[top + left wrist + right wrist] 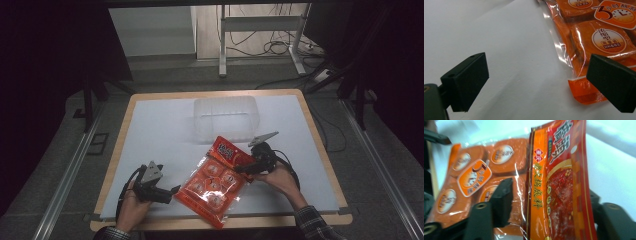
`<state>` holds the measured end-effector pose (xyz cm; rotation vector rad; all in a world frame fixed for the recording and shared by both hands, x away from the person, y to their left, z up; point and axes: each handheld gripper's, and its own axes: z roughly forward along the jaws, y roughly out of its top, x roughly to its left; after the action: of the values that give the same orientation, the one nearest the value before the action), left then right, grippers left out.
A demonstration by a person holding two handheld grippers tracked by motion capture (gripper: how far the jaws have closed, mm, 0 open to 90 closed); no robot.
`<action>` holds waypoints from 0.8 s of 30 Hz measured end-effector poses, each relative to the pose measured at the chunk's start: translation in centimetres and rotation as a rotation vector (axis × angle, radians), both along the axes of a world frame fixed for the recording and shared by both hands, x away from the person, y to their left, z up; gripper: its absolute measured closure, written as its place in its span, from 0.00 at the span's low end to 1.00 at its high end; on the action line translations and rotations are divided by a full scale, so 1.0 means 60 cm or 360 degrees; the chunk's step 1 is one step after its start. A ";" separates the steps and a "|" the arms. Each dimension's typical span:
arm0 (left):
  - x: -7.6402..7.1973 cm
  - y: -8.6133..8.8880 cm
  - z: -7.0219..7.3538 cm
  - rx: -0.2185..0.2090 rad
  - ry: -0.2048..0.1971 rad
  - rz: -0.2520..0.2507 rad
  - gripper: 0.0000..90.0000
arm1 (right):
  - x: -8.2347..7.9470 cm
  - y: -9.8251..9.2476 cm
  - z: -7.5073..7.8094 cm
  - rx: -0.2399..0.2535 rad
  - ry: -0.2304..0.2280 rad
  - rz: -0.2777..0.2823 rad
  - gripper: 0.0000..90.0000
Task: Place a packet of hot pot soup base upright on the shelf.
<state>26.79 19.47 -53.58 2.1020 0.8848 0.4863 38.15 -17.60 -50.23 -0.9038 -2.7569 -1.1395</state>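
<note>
two claws work one orange snack bag (216,182), which lies on the white counter (160,130) just in front of the clear plastic tub (226,118), its red header end tilted up toward the tub. the right claw (245,169) is closed on the bag's upper right edge; in the right gripper view one jaw presses on the clear film over the orange cakes and the other sits behind the red printed panel (564,182), so the grip looks firm. the left claw (172,192) stands wide open just beside the bag's lower left corner, holding nothing, with its right jaw over the orange seal strip (584,91) and its left jaw over bare counter.

the step in hand seems to be lifting the bag toward the tub. to do it well, bring the open left claw in over the flat seal strip rather than the bulging cakes, close fully, then raise both ends together so the film does not slip or tear.

the bag's underside is hidden, the tub's inside is hard to read through its cloudy walls, and the far room is too dark to make out.
</note>
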 end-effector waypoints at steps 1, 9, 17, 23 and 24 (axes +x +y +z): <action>0.000 0.000 0.000 0.0001 0.0000 0.0000 0.04 | 0.000 0.006 -0.003 -0.0035 -0.0008 0.0009 0.52; -0.001 0.000 0.001 -0.0003 -0.0005 0.0007 0.04 | 0.000 0.030 -0.008 -0.0117 -0.0070 -0.0015 0.77; -0.001 -0.001 0.001 0.0002 -0.0005 0.0007 0.05 | -0.002 0.033 -0.007 -0.0191 -0.0115 -0.0002 0.99; -0.001 0.001 0.001 -0.0001 -0.0008 0.0015 0.05 | -0.005 0.028 0.003 -0.0158 -0.0116 0.0006 0.99; 0.000 0.001 0.001 -0.0002 -0.0008 0.0017 0.05 | -0.009 0.025 0.010 -0.0151 -0.0145 0.0030 0.99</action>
<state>26.76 19.53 -53.50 2.0954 0.8933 0.4964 37.63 -16.13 -49.65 -0.8528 -2.9085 -1.0820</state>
